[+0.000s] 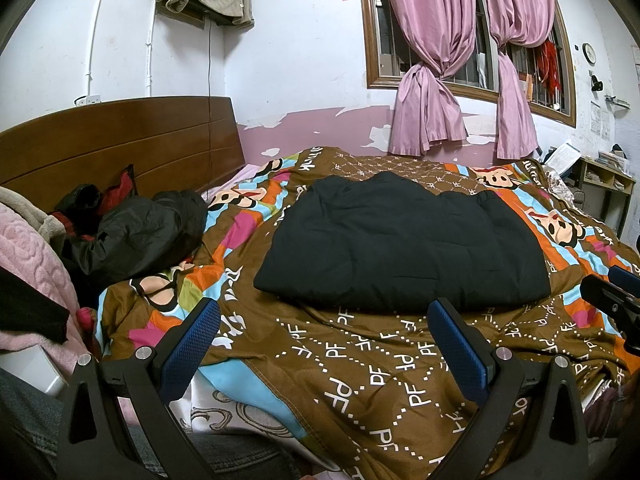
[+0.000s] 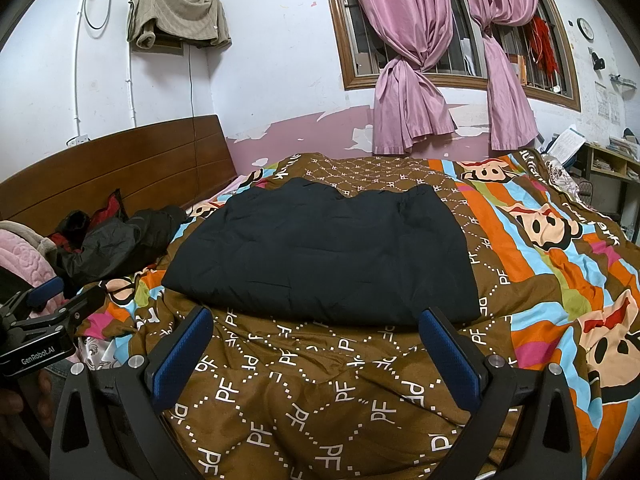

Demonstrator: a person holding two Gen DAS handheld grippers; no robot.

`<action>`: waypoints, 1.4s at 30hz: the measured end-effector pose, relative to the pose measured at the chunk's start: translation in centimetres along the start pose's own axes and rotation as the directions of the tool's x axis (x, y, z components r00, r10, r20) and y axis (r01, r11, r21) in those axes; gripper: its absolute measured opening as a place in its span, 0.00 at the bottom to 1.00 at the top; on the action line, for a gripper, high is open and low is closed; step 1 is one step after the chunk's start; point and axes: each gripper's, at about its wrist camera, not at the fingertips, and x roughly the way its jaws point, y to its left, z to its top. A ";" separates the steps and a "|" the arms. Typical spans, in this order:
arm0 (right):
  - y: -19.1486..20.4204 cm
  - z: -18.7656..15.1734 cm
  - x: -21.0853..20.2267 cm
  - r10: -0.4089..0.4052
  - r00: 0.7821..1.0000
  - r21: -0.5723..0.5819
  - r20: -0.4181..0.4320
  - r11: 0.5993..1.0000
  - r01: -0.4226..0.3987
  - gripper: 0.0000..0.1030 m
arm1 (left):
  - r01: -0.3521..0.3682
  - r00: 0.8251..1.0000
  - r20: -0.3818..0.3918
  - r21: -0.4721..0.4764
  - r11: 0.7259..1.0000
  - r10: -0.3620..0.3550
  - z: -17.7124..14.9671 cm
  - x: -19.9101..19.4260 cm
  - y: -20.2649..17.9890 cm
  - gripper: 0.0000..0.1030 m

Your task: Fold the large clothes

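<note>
A large black padded garment (image 1: pixel 404 244) lies folded into a flat rectangle on the patterned brown quilt (image 1: pixel 360 380); it also shows in the right wrist view (image 2: pixel 324 252). My left gripper (image 1: pixel 324 312) is open and empty, just in front of the garment's near edge. My right gripper (image 2: pixel 316 320) is open and empty, also at the near edge, toward its right side. Each gripper shows at the edge of the other's view: the right gripper (image 1: pixel 612 296) and the left gripper (image 2: pixel 52 300).
A heap of dark jackets (image 1: pixel 136 232) and a pink blanket (image 1: pixel 36 264) lie at the left by the wooden headboard (image 1: pixel 120 136). The wall with the window and pink curtains (image 1: pixel 448 80) is behind the bed. A shelf (image 1: pixel 604 180) stands far right.
</note>
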 end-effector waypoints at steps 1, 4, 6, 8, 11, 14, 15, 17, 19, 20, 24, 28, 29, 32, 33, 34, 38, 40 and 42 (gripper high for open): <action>0.0 0.0 0.0 0.000 1.000 0.000 0.000 1.000 0.000 1.00 | 0.001 1.000 0.000 -0.001 1.000 -0.001 0.0 0.0 0.0 0.99; 0.0 0.0 0.0 0.000 1.000 0.000 0.000 1.000 0.000 1.00 | 0.001 1.000 0.001 0.000 1.000 -0.001 0.0 0.0 0.0 0.99; 0.0 0.0 0.0 0.000 1.000 0.001 0.000 1.000 0.000 1.00 | 0.001 1.000 0.001 0.000 1.000 -0.001 0.0 0.0 0.0 0.99; -0.1 0.0 0.0 0.000 1.000 0.001 0.000 1.000 0.000 1.00 | 0.001 1.000 0.001 0.000 1.000 -0.001 0.0 0.0 0.0 0.99; -0.1 0.0 0.0 0.000 1.000 0.001 0.000 1.000 0.000 1.00 | 0.001 1.000 0.000 0.000 1.000 -0.001 0.0 0.0 0.0 0.99; -0.1 0.0 0.0 0.000 1.000 0.001 0.000 1.000 0.000 1.00 | 0.001 1.000 0.001 0.000 1.000 -0.001 0.0 0.0 0.0 0.99; -0.1 0.0 0.0 0.000 1.000 0.001 0.000 1.000 0.000 1.00 | 0.000 1.000 0.001 0.000 1.000 0.000 0.0 0.0 0.0 0.99; -0.1 0.0 0.0 0.000 1.000 0.002 0.000 1.000 0.000 1.00 | 0.001 1.000 0.001 0.001 1.000 -0.001 -0.1 0.0 0.0 0.99; -0.1 0.0 0.0 0.000 1.000 0.002 0.000 1.000 0.000 1.00 | 0.001 1.000 0.001 0.001 1.000 -0.001 -0.1 0.0 0.0 0.99; -0.1 0.0 0.0 0.000 1.000 0.002 0.000 1.000 0.000 1.00 | 0.001 1.000 0.001 0.001 1.000 -0.001 0.0 0.0 0.0 0.99; -0.1 0.0 0.0 0.000 1.000 0.002 0.000 1.000 0.000 1.00 | 0.000 1.000 0.000 0.001 1.000 0.000 0.0 0.0 0.0 0.99; 0.0 0.0 0.0 -0.001 1.000 0.002 0.000 1.000 0.001 1.00 | -0.018 1.000 0.000 -0.005 1.000 0.018 0.0 0.0 0.3 0.99; 0.0 0.0 0.0 0.000 1.000 0.002 0.000 1.000 0.000 1.00 | -0.019 1.000 -0.003 -0.007 1.000 0.019 0.0 0.0 0.5 0.99; 0.0 0.0 0.0 -0.001 1.000 0.002 0.000 1.000 0.001 1.00 | -0.044 0.999 -0.004 -0.008 0.999 0.044 0.0 0.0 0.9 0.99; 0.0 0.0 0.0 -0.001 1.000 0.002 0.000 1.000 0.001 1.00 | -0.055 0.998 -0.003 -0.007 0.998 0.055 0.0 0.1 1.0 0.99; 0.0 0.0 0.0 0.000 1.000 0.002 0.000 1.000 0.000 1.00 | -0.063 0.998 -0.003 -0.006 0.998 0.063 0.1 0.1 1.1 0.99; 0.0 0.0 0.0 0.000 1.000 0.002 0.000 1.000 0.000 1.00 | -0.074 0.997 -0.002 -0.002 0.997 0.074 0.1 0.1 0.8 0.99; 0.0 0.0 0.0 -0.001 1.000 0.002 -0.001 1.000 0.001 1.00 | -0.080 0.997 0.000 0.002 0.997 0.080 0.0 0.2 0.9 0.99; 0.0 0.0 0.0 -0.001 1.000 0.002 0.000 1.000 0.001 1.00 | -0.083 0.997 0.001 0.002 0.997 0.083 0.0 0.2 1.0 0.99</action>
